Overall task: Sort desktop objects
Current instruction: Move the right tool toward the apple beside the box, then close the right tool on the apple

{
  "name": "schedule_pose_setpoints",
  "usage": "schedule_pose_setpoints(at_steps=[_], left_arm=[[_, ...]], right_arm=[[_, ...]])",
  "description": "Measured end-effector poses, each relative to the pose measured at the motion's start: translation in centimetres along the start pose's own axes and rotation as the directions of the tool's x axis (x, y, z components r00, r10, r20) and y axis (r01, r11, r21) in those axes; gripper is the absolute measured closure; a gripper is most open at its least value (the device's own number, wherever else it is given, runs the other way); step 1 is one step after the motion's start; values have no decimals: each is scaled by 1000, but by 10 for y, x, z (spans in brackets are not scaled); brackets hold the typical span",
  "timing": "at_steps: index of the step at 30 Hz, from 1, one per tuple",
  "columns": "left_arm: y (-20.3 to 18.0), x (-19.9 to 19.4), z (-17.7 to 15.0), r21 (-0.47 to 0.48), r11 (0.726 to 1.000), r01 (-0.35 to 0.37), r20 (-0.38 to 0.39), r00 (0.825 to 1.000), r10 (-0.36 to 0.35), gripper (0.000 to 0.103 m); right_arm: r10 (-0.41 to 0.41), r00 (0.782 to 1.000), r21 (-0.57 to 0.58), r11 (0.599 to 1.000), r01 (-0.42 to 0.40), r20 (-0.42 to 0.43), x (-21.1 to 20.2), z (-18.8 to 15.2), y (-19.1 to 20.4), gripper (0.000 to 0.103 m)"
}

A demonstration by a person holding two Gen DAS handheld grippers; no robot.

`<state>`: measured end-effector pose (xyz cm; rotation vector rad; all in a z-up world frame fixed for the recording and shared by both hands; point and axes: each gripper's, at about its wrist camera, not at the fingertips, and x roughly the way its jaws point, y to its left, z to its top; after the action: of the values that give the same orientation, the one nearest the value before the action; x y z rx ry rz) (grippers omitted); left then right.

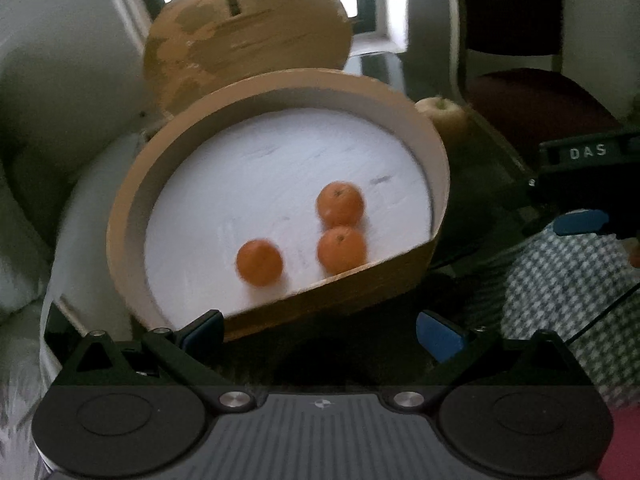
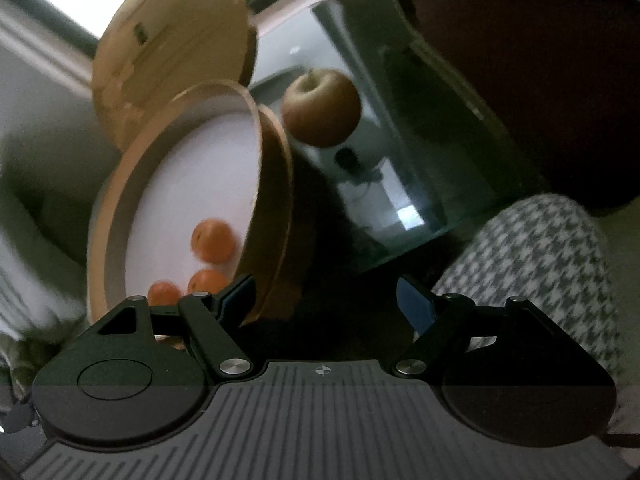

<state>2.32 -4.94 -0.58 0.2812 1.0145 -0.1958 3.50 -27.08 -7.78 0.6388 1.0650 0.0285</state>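
Oranges [image 1: 340, 204] in box [image 1: 434, 168], beyond open left gripper [image 1: 320, 334] (empty).

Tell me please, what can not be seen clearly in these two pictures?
- Apple, left wrist view: mostly hidden behind the round box rim.
- Lowest tangerine, right wrist view: partly covered by the right gripper linkage, and blurred.
- Marking on the lid: too small to read in either view.
- Table under the box: too dark.

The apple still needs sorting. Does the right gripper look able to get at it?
Probably yes: the right gripper is open, and the apple sits exposed on the glass table beside the wooden box.
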Motion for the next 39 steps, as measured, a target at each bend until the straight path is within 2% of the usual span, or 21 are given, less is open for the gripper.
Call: schedule_pose_setpoints(at_steps=[8, 16, 24, 32, 39], left_arm=[[-4, 9, 38, 1, 1000, 31, 23, 999, -31, 1], [34, 22, 64, -103, 994, -24, 20, 999, 26, 1], [70, 36, 72, -189, 980, -53, -4, 999, 53, 1], [85, 41, 69, -225, 973, -61, -22, 998, 57, 1], [94, 43, 63, -245, 967, -63, -35, 998, 56, 1]], right_arm=[[-36, 999, 83, 996, 33, 37, 6, 42, -14, 21], [-26, 998, 171, 985, 15, 65, 41, 100, -6, 19], [-92, 995, 219, 972, 81, 41, 93, 139, 12, 16], [-177, 984, 183, 967, 176, -10, 129, 148, 35, 14], [-237, 970, 158, 957, 242, -49, 143, 149, 40, 19]])
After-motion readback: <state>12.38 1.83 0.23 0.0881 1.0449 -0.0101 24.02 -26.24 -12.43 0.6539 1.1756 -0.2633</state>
